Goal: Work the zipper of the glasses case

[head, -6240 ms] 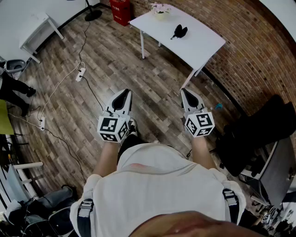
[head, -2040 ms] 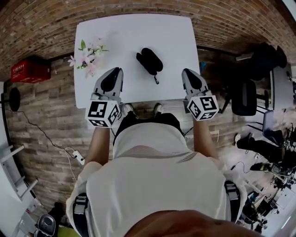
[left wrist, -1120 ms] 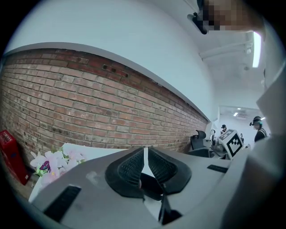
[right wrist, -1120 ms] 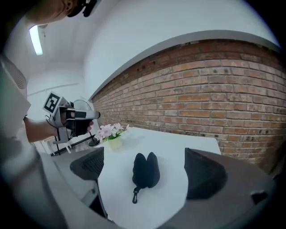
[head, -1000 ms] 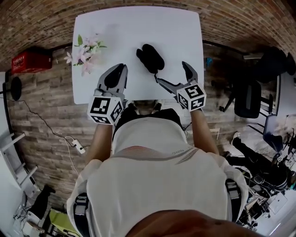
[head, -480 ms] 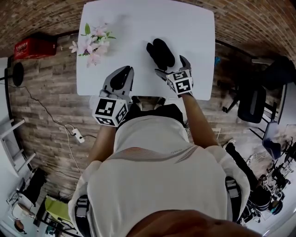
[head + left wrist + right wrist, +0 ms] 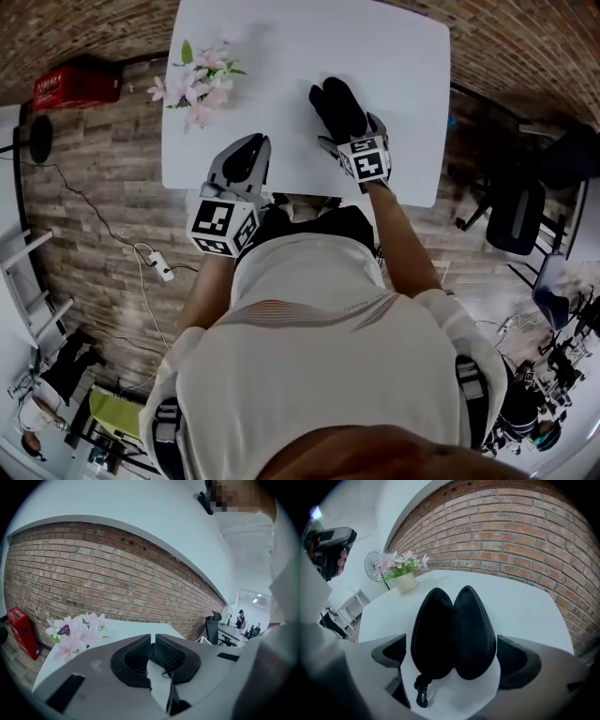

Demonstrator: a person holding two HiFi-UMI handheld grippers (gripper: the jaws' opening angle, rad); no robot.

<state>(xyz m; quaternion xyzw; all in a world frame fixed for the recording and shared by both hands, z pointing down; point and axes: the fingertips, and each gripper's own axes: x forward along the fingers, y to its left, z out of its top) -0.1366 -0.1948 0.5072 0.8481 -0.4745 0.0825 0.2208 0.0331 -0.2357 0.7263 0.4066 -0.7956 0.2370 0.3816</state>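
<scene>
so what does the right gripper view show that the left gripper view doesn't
Only the right gripper view: the black case, lying on the table between open jaws, its clip nearest, and a fan. Only the left gripper view: shut, empty jaws, a red box on the floor, an office chair. Both: the table, the flowers, the brick wall.

The glasses case (image 7: pixel 454 634) has a black matt shell, smooth with a faint cloth-like look; its small clip (image 7: pixel 421 694) is black and hard-looking. The counter (image 7: pixel 281 56) is smooth matt white. The left tool (image 7: pixel 153 641) is grey matt plastic with black ribbed pads (image 7: pixel 137 657). The far wall (image 7: pixel 93 569) is rough red brick; the floor (image 7: pixel 103 187) is grained wood planks
</scene>
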